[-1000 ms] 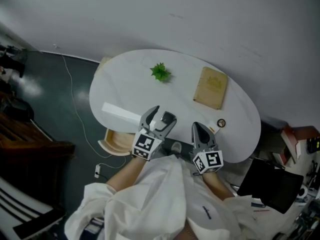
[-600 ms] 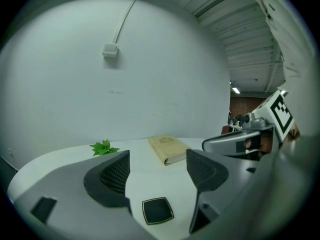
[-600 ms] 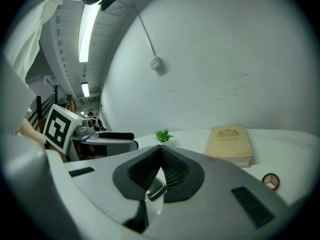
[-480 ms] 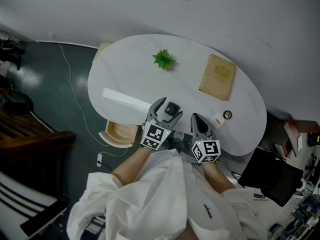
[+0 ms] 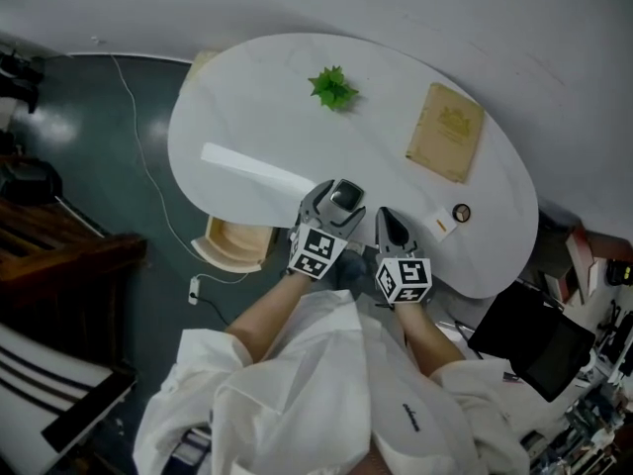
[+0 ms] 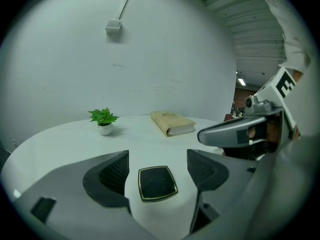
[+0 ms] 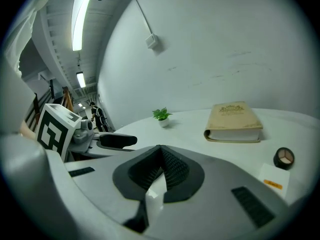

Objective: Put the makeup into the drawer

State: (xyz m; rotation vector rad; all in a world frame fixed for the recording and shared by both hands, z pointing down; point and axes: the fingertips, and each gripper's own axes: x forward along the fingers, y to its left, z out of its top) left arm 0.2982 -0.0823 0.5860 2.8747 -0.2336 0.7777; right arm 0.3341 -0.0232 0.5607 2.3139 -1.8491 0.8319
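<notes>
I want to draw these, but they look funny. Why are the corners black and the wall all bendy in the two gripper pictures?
Left gripper view: a wide-angle lens bends the wall into a dome and leaves black corners, but the black compact looks sharp. Right gripper view: same bending, plus a glaring ceiling light. Head view: dimmer, with no black corners.

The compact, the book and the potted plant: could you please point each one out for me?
compact (image 6: 157, 183), left gripper view, middle of its dark lid.
book (image 5: 446, 132), head view, middle of its tan cover.
potted plant (image 5: 334, 87), head view, on its green leaves.
</notes>
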